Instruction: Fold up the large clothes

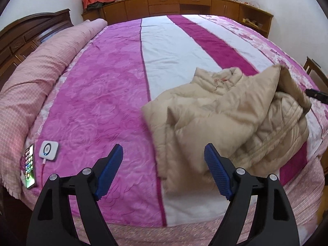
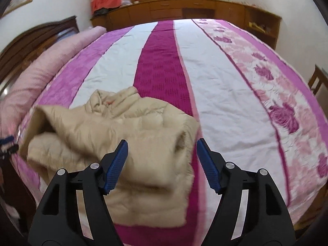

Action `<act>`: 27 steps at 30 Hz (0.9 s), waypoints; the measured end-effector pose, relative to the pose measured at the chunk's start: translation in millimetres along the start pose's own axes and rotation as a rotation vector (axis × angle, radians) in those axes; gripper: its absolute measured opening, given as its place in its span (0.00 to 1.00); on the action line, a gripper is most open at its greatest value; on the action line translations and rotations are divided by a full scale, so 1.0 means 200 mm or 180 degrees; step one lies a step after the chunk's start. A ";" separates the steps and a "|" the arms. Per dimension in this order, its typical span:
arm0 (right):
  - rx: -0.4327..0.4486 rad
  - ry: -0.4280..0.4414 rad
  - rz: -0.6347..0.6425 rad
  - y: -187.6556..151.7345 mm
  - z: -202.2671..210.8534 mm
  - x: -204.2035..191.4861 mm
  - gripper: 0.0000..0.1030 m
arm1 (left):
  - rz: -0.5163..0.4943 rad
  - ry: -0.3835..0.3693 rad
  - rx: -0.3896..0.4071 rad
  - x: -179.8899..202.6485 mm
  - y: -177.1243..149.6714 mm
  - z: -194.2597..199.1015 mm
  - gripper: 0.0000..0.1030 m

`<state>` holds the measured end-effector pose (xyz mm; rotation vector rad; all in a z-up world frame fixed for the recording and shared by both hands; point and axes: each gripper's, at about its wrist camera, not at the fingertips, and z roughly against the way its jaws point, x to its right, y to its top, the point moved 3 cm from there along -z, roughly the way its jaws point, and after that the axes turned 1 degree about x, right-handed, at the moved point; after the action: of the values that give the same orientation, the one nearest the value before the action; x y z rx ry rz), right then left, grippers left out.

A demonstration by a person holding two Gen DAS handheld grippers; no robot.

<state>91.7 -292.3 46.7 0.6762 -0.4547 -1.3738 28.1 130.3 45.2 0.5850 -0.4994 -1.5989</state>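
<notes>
A beige quilted puffer jacket (image 1: 225,119) lies crumpled near the front edge of the pink and white striped bed (image 1: 98,86); it also shows in the right wrist view (image 2: 123,135). My left gripper (image 1: 164,157) is open and empty, above the jacket's left edge. My right gripper (image 2: 162,153) is open and empty, above the jacket's right part, its blue fingers (image 2: 116,164) wide apart. The right gripper's tip shows at the right edge of the left wrist view (image 1: 316,95), and the left gripper's tip at the left edge of the right wrist view (image 2: 7,145).
A lit phone (image 1: 29,164) and a white charger box (image 1: 48,150) lie at the bed's left front. A rolled pink duvet (image 1: 41,71) lies along the dark headboard (image 1: 24,34). Wooden cabinets (image 1: 164,6) stand behind the bed. A wooden chair (image 2: 317,80) stands at the right.
</notes>
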 end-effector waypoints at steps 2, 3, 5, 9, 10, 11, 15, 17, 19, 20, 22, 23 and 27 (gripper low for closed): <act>-0.0061 -0.0054 0.0090 -0.06 0.01 0.03 0.67 | -0.0035 0.0042 -0.0059 -0.02 -0.04 -0.01 0.77; -0.0094 -0.0079 0.0114 -0.08 0.01 0.05 0.67 | -0.0048 0.0054 -0.0081 -0.02 -0.05 -0.02 0.77; -0.0158 -0.0090 0.0138 -0.14 0.01 0.09 0.67 | -0.0094 0.0086 -0.0130 -0.03 -0.10 -0.04 0.77; -0.0294 -0.0161 0.0250 -0.24 -0.03 0.13 0.67 | -0.0199 0.0132 -0.0227 -0.04 -0.17 -0.08 0.77; -0.0325 -0.0186 0.0283 -0.26 -0.04 0.14 0.67 | -0.0208 0.0118 -0.0255 -0.05 -0.18 -0.09 0.77; -0.0359 -0.0206 0.0322 -0.28 -0.06 0.13 0.67 | -0.0217 0.0094 -0.0281 -0.05 -0.20 -0.11 0.77; -0.0381 -0.0134 0.0387 -0.30 -0.13 0.11 0.67 | -0.0276 -0.0027 -0.0213 -0.02 -0.18 -0.18 0.77; -0.0332 -0.0105 0.0400 -0.28 -0.17 0.09 0.67 | -0.0287 -0.0082 -0.0165 0.00 -0.17 -0.21 0.77; -0.0298 -0.0077 0.0352 -0.24 -0.20 0.09 0.67 | -0.0306 -0.0123 -0.0094 0.03 -0.13 -0.25 0.77; -0.0266 -0.0039 0.0309 -0.21 -0.22 0.09 0.67 | -0.0305 -0.0117 -0.0075 0.04 -0.11 -0.26 0.77; -0.0221 -0.0010 0.0261 -0.16 -0.24 0.08 0.67 | -0.0262 -0.0169 0.0034 0.05 -0.04 -0.27 0.77; -0.0181 0.0007 0.0245 -0.13 -0.25 0.08 0.67 | -0.0230 -0.0195 0.0101 0.05 0.00 -0.27 0.77; -0.0138 0.0110 0.0101 -0.02 -0.33 0.09 0.67 | -0.0120 -0.0338 0.0273 0.05 0.12 -0.29 0.77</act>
<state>134.9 -298.0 -5.5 0.6539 -0.4055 -1.3364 83.5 119.2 15.0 0.5786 -0.6420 -1.6567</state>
